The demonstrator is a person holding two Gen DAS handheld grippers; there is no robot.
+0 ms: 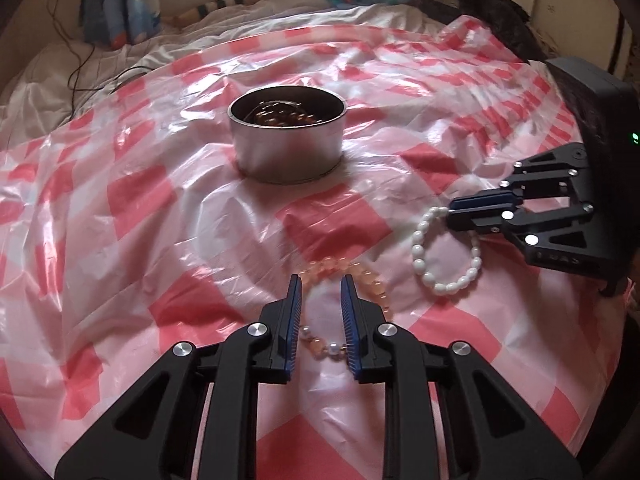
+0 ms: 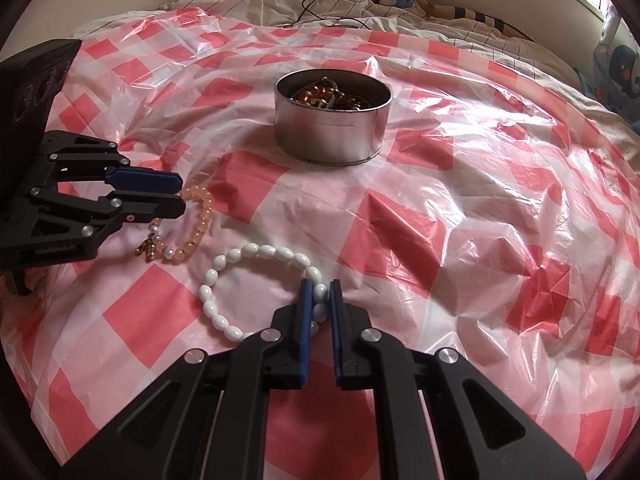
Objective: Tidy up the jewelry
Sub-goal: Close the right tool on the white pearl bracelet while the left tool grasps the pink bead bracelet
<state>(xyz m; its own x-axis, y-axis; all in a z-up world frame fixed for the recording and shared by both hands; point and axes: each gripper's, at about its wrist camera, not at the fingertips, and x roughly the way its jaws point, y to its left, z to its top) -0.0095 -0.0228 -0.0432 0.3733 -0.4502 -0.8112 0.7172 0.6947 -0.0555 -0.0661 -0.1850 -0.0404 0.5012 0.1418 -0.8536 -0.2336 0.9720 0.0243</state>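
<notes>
Clamping the right gripper (image 2: 320,282) on the white oval-bead bracelet (image 2: 248,250): blue pads nearly together, one bead pinched between them near the tips, rest of the loop lying flat on the pink-and-white checked plastic sheet (image 1: 160,200) spread over the bed.

Straddling the peach round-bead bracelet (image 1: 374,280) with the left gripper (image 1: 322,280): pads apart with a plain gap, a short run of peach beads and small pearls crossing between them low down. Possibly brushing the right-hand pad with one pearl; too close to call from the left wrist view. Seen side-on from the right wrist view, fingertips resting just at the top of the peach loop, a small amber charm cluster lying at the loop's lower end.

Both bracelets lying near each other on the sheet, not touching. Standing upright farther back, well apart from both, the round silver metal tin (image 1: 286,148), lidless, already holding amber-brown beads and some metal pieces. Beyond the sheet: rumpled white bedding and a thin black cable (image 2: 316,4).
</notes>
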